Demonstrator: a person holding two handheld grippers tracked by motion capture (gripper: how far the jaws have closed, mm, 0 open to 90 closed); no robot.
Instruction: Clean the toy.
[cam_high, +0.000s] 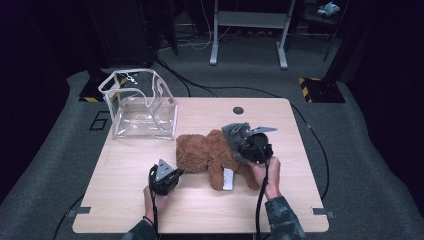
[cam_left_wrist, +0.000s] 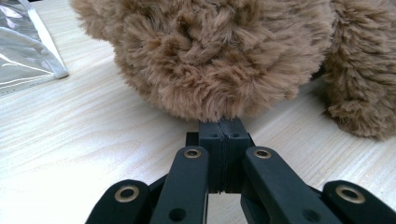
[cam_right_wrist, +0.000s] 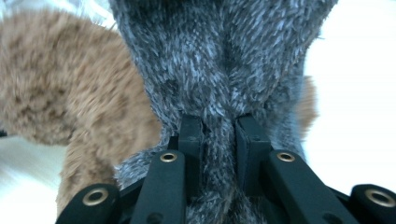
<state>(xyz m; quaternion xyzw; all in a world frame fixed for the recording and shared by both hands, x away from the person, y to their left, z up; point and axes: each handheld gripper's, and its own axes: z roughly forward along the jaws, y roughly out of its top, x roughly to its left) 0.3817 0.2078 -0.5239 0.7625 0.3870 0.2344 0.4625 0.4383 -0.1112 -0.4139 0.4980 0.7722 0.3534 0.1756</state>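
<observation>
Two grippers work at a brown plush toy (cam_high: 207, 152) that lies near the middle of the wooden table (cam_high: 280, 130). Seen from the high view, the toy's grey furry part (cam_high: 234, 134) sits at its 3 o'clock end, and a white tag (cam_high: 228, 179) shows at about 5 o'clock on the toy, between its legs.

The right gripper (cam_high: 248, 141) comes in from 5 o'clock, held by the person's right hand (cam_high: 269, 172), and in the right gripper view its jaws are clamped on a fold of the grey fur (cam_right_wrist: 219, 70), with pile bunched between the two pads. The brown body (cam_right_wrist: 60, 79) lies beyond it at 9 o'clock in that view.

The left gripper (cam_high: 176, 172) rests at the toy's 7 o'clock edge, held by the left hand (cam_high: 152, 200). In the left gripper view its jaws are pressed flat together with nothing between them, their tips just touching the brown fur (cam_left_wrist: 210, 56) above the tabletop.

A clear plastic bag (cam_high: 140, 105) with white edging stands open at 10 o'clock on the table, close beside the toy.
</observation>
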